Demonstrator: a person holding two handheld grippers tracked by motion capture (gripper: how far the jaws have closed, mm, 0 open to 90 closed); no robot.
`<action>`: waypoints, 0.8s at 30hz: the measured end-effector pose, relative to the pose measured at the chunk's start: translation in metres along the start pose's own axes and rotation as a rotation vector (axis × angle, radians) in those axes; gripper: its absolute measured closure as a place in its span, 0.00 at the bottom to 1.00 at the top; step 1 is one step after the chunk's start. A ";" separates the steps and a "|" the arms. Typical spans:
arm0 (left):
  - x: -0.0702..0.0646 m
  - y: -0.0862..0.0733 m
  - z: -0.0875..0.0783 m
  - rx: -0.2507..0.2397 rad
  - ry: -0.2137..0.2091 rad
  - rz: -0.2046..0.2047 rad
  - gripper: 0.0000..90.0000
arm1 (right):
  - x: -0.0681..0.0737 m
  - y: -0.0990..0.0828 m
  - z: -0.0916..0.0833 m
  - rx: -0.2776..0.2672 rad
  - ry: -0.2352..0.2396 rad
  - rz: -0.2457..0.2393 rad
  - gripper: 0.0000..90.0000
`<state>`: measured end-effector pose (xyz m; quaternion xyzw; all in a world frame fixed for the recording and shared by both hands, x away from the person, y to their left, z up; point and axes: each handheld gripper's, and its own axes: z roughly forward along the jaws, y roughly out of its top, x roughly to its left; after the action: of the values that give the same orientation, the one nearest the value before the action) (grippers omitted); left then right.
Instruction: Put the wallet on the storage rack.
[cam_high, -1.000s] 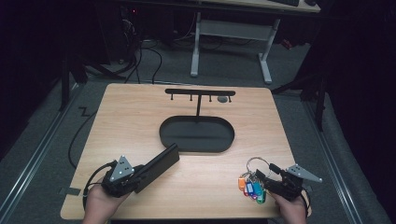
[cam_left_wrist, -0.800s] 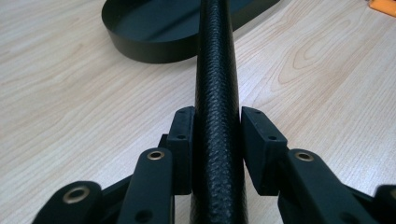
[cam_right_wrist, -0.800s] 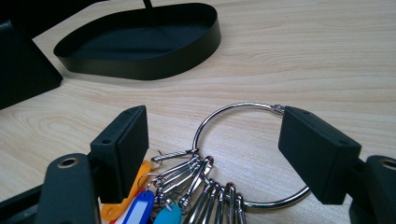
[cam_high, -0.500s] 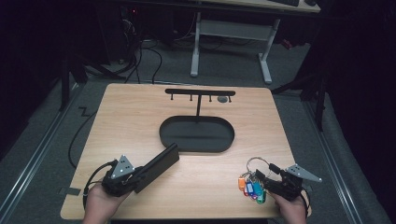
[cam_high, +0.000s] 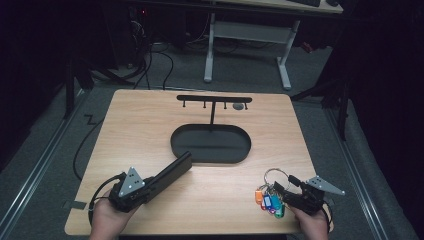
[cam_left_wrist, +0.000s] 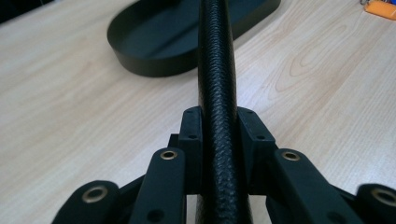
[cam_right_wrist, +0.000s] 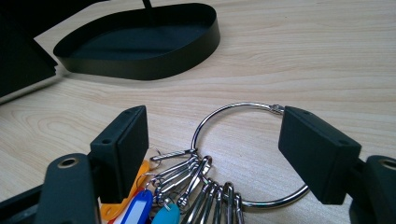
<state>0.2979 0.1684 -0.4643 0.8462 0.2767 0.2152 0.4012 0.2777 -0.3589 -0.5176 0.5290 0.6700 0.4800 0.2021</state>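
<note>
My left gripper (cam_high: 150, 182) lies near the table's front left corner, shut on a black leather wallet (cam_high: 175, 167) that points toward the tray. Its jaws have just been closing, and in the left gripper view the pads (cam_left_wrist: 192, 133) press both faces of the wallet (cam_left_wrist: 215, 60), held edge-up. My right gripper (cam_high: 281, 192) rests at the front right, open. In the right gripper view its jaws stand wide on either side of a metal key ring (cam_right_wrist: 238, 106) with several coloured tags (cam_right_wrist: 140, 207), touching neither.
A black oval tray (cam_high: 210, 142) sits mid-table, with a thin stand rising from it to a bar of hooks (cam_high: 214, 98). A small grey object (cam_high: 239, 106) lies by the far edge. Cables trail off the table's left side.
</note>
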 end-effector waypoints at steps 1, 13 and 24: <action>-0.002 0.001 -0.001 -0.009 0.012 0.021 0.82 | 0.000 0.000 0.000 0.000 0.000 0.000 0.27; -0.012 0.015 0.005 -0.063 0.045 0.112 0.82 | 0.000 0.000 0.000 -0.002 -0.001 0.000 0.27; -0.014 0.048 0.025 -0.061 0.075 0.284 0.83 | -0.005 0.001 -0.005 -0.017 -0.004 0.015 0.27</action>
<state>0.3165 0.1203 -0.4423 0.8558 0.1623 0.3094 0.3816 0.2764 -0.3658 -0.5163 0.5333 0.6615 0.4862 0.2041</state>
